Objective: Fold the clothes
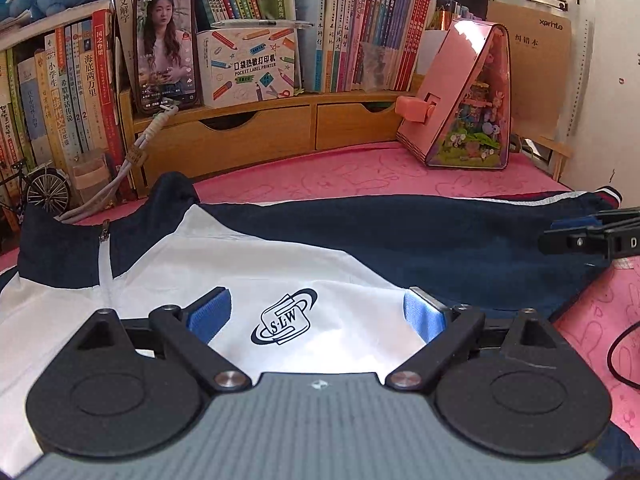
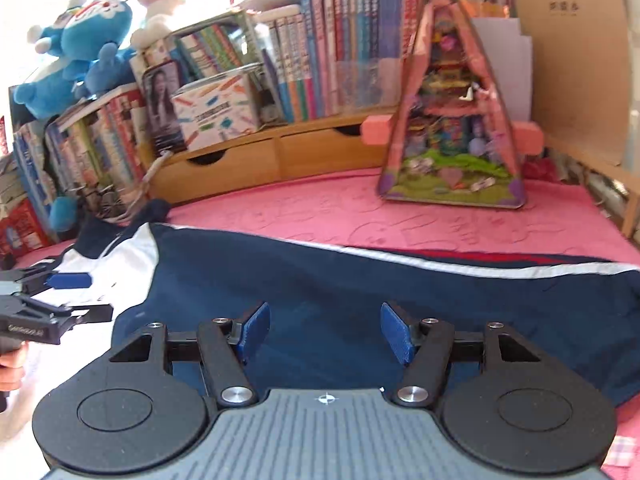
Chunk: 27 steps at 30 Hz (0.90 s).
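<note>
Hovering grippers over a spread jacket

Left wrist view: the left gripper [image 1: 320,312] hangs with its blue pads wide apart above the white chest of a navy-and-white jacket [image 1: 360,248] (logo between the pads), which lies flat on a pink mat [image 1: 360,176].

Right wrist view: the right gripper [image 2: 320,330] sits with jaws apart, gripping nothing, over the jacket's navy sleeve [image 2: 360,292]. Bookshelves [image 2: 320,40] stand behind.

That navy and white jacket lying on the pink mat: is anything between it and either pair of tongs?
Nothing visible. The left tongs hang open right over the white chest panel of the navy and white zip-up jacket, and the right tongs are open over its navy sleeve; only fabric shows between the pads.
</note>
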Tool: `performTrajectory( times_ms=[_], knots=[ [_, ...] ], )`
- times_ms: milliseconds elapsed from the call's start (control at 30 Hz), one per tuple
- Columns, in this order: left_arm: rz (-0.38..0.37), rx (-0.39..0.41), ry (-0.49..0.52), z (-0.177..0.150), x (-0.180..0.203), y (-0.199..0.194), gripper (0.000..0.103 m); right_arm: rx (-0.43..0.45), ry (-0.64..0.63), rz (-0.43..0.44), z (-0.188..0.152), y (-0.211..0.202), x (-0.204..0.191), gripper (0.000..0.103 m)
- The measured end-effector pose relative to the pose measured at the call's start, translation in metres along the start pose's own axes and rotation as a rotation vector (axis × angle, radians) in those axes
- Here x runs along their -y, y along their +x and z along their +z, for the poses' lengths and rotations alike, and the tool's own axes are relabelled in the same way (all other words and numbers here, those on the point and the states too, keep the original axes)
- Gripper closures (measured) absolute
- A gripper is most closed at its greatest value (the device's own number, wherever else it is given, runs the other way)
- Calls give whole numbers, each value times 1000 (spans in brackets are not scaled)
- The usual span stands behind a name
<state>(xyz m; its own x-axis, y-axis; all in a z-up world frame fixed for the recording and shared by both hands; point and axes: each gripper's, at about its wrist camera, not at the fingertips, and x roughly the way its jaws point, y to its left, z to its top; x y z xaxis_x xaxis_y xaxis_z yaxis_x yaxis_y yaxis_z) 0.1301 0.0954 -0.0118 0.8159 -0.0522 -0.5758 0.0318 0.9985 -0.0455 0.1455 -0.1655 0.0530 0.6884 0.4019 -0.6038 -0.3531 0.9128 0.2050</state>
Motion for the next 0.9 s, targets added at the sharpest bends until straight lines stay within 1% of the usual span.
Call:
performTrajectory(
  times_ms=[67, 167, 267, 367, 400, 500, 600, 667, 700, 733, 800, 867, 900],
  knots=[
    [-16, -8, 23, 1, 8, 4, 9, -38, -69, -24, 1, 18, -15, 42],
    [-44, -29, 62, -6, 19, 8, 8, -77, -71, -77, 7, 47, -6, 41],
    [-56, -52, 71, -13, 25, 12, 8, -37, 27, -249, 24, 58, 30, 42],
    [-67, -62, 62, -16, 24, 14, 7, 27, 179, -300, 24, 28, 69, 42],
    [-71, -64, 56, -18, 22, 15, 7, 60, 207, -321, 19, 10, 80, 40],
    [-80, -67, 41, -23, 20, 18, 5, 107, 280, -473, -3, -36, 107, 34],
    [-78, -64, 44, -23, 21, 19, 5, 152, 392, -605, -27, -66, 132, 33],
    [-75, -66, 49, -23, 22, 19, 4, 190, 445, -689, -39, -81, 148, 27],
    [-74, -68, 52, -23, 22, 19, 4, 195, 455, -704, -41, -82, 152, 19],
    [-73, -69, 54, -23, 22, 20, 4, 180, 471, -694, -41, -78, 158, 17],
    [-70, -71, 59, -23, 23, 20, 3, 147, 497, -664, -38, -65, 170, 18],
    [-63, -74, 65, -23, 25, 21, 3, 124, 505, -637, -33, -47, 178, 46],
    [-60, -75, 67, -23, 26, 21, 3, 126, 497, -643, -27, -39, 181, 73]
  ],
)
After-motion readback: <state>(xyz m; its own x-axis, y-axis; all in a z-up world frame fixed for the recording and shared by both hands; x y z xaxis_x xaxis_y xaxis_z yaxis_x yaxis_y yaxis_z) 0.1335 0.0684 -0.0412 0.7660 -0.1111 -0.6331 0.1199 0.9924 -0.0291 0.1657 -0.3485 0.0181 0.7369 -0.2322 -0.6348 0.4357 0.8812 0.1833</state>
